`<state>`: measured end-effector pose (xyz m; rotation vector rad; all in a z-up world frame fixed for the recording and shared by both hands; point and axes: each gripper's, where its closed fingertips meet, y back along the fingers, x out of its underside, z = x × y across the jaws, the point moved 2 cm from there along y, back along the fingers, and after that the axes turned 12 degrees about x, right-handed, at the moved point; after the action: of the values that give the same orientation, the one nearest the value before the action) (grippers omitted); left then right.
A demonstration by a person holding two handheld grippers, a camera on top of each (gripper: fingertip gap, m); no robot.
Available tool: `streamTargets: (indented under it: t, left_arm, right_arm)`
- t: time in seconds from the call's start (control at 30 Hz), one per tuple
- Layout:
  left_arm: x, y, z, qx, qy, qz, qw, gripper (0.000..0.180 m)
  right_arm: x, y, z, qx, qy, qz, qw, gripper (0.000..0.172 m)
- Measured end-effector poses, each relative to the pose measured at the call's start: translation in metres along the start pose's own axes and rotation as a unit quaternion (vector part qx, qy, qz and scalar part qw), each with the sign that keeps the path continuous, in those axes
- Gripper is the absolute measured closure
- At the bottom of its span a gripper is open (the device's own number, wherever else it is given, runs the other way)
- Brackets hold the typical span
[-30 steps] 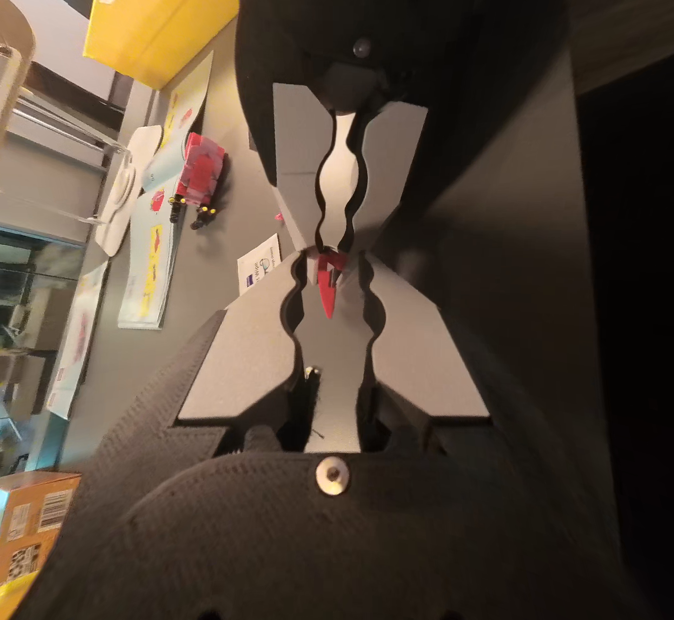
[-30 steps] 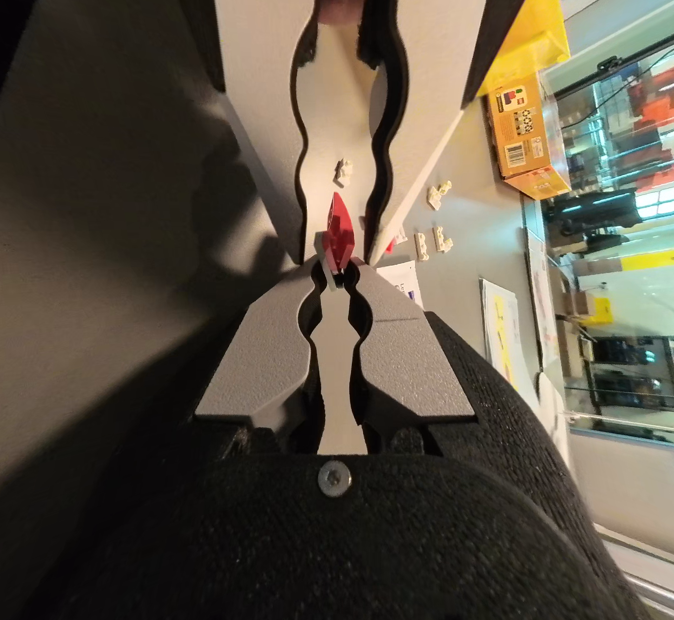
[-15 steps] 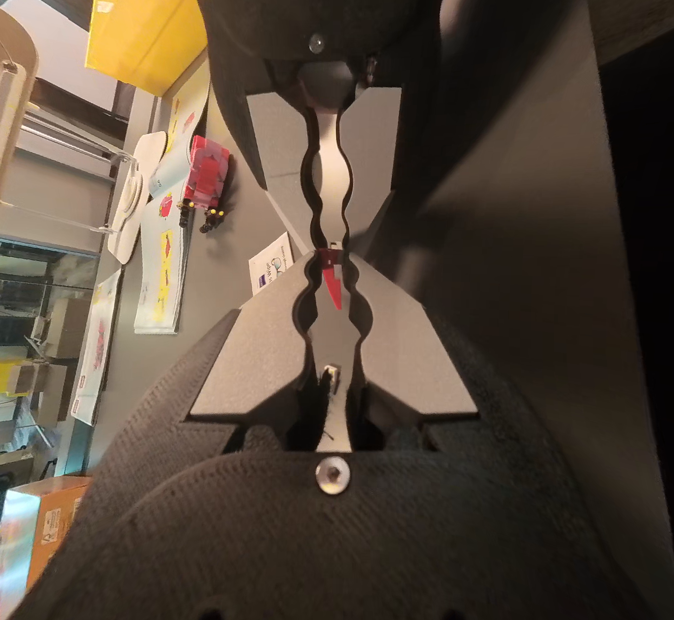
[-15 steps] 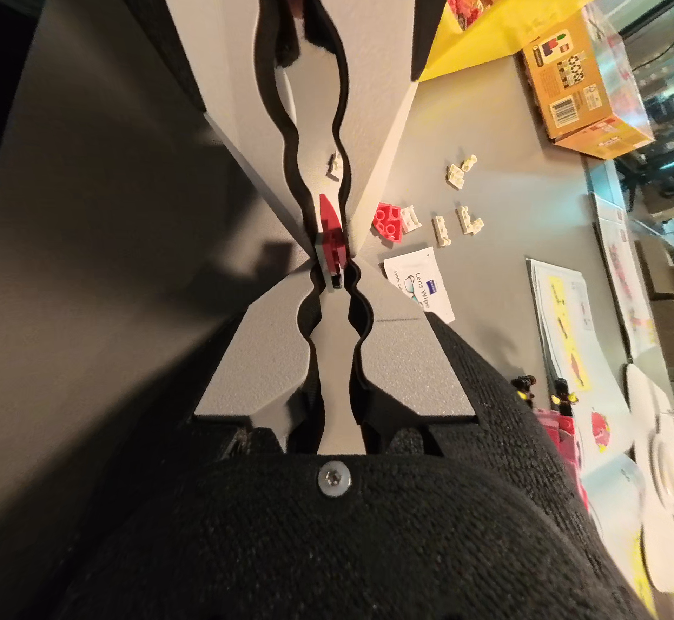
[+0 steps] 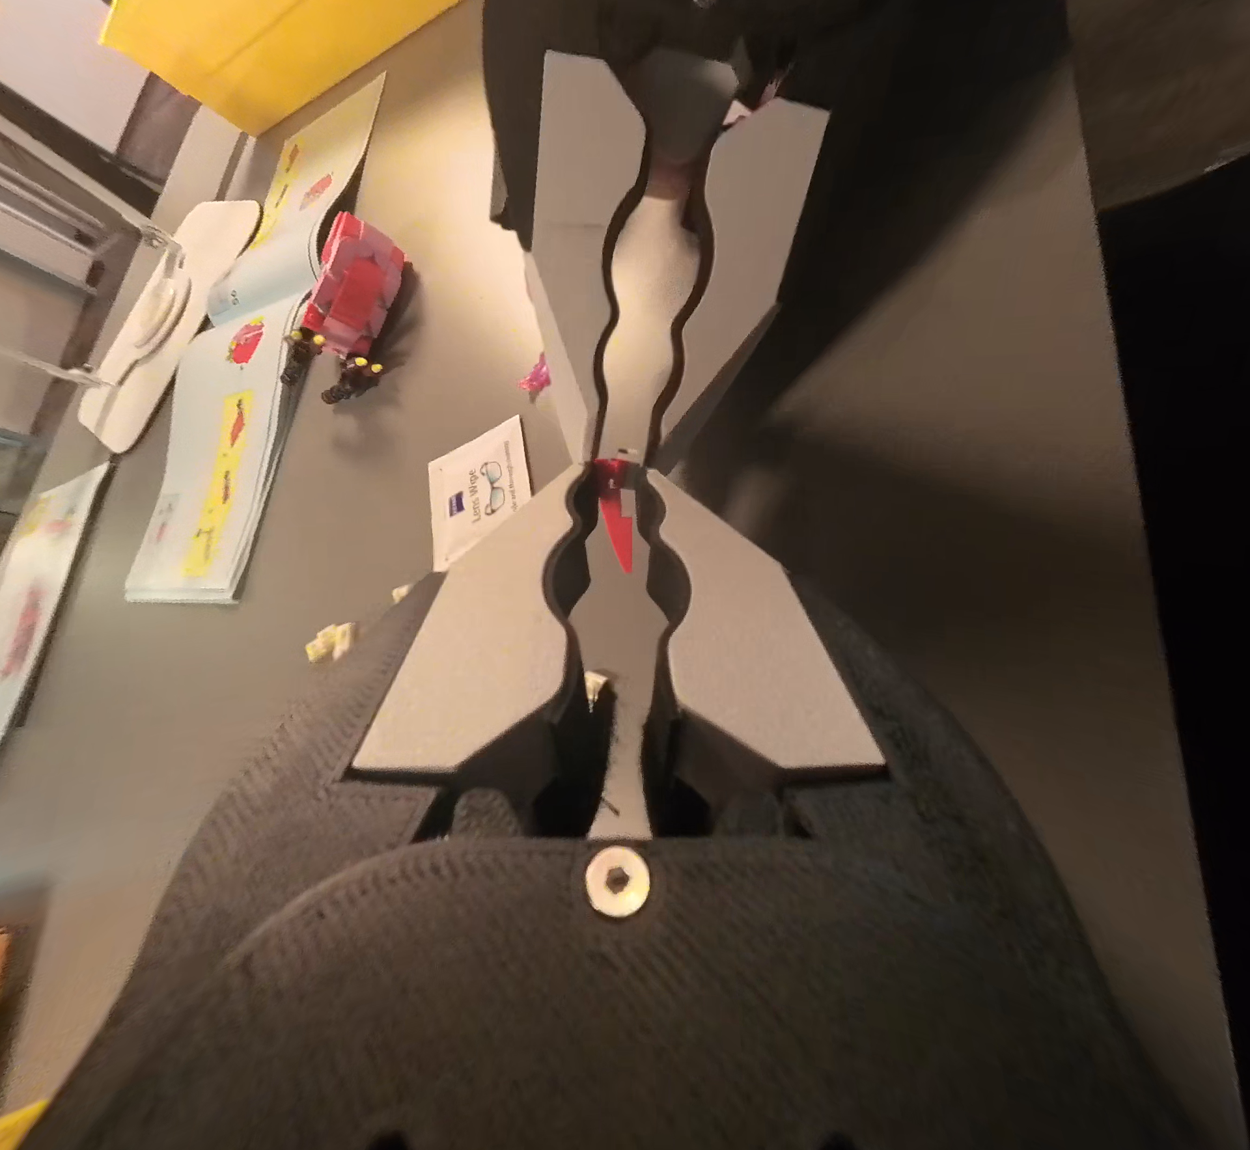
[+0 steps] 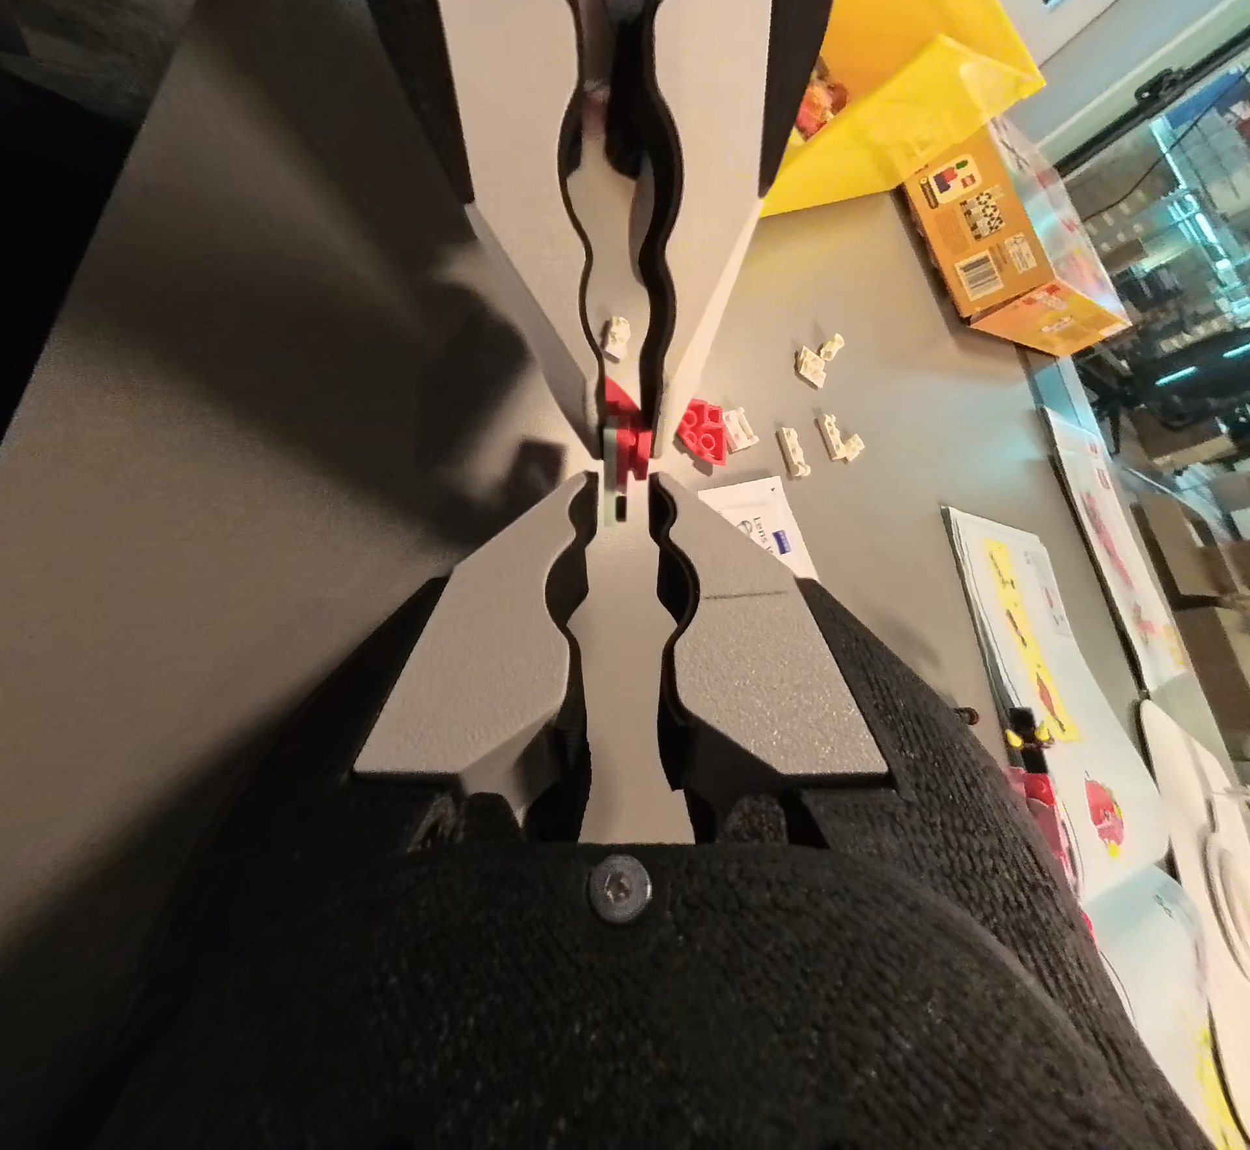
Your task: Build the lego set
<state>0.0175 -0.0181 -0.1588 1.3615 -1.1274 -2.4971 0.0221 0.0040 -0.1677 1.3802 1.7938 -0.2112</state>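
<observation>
A small assembly of a red wedge brick and a grey plate (image 5: 617, 512) sits between the two grippers, which meet tip to tip above the grey table (image 5: 379, 495). My left gripper (image 5: 619, 482) is shut on it, both pads pressing its sides. In the right wrist view the left gripper (image 6: 626, 434) comes down from the top and clamps the same assembly (image 6: 632, 441). My right gripper (image 6: 622, 482) is open: its tips stand beside the grey plate's end with a gap on each side. It also shows in the left wrist view (image 5: 626, 451), coming from above.
On the table lie a red brick (image 6: 703, 431), several cream pieces (image 6: 812, 360), a white sachet (image 5: 473, 495), an open booklet (image 5: 223, 475) and a red-pink brick model (image 5: 355, 296). A yellow bin (image 6: 899, 103) and an orange box (image 6: 981, 238) stand farther off. My left and right fingertips are right by each other. The white sachet (image 5: 473, 495) is about 7 cm from my right fingertips.
My left gripper closed onto the red and grey assembly while the right still held it. The right gripper's pads have now spread and let go of it.
</observation>
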Motion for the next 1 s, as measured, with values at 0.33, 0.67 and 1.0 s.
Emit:
streamTargets:
  t: [0.33, 0.67, 1.0]
  left_arm:
    - [0.0054, 0.0020, -0.0017, 0.040, 0.056, -0.059, 0.996, 0.171]
    - [0.0074, 0.0002, -0.0036, 0.065, 0.046, -0.056, 0.995, 0.171]
    - [0.0085, -0.0014, -0.0021, 0.057, 0.051, -0.048, 0.996, 0.171]
  right_arm:
    - [0.0039, -0.0035, 0.0062, -0.060, -0.026, 0.032, 0.997, 0.167]
    - [0.0053, -0.0057, 0.0087, -0.104, -0.050, 0.049, 0.992, 0.167]
    - [0.0002, -0.0083, 0.0047, -0.071, -0.060, 0.029, 0.995, 0.160]
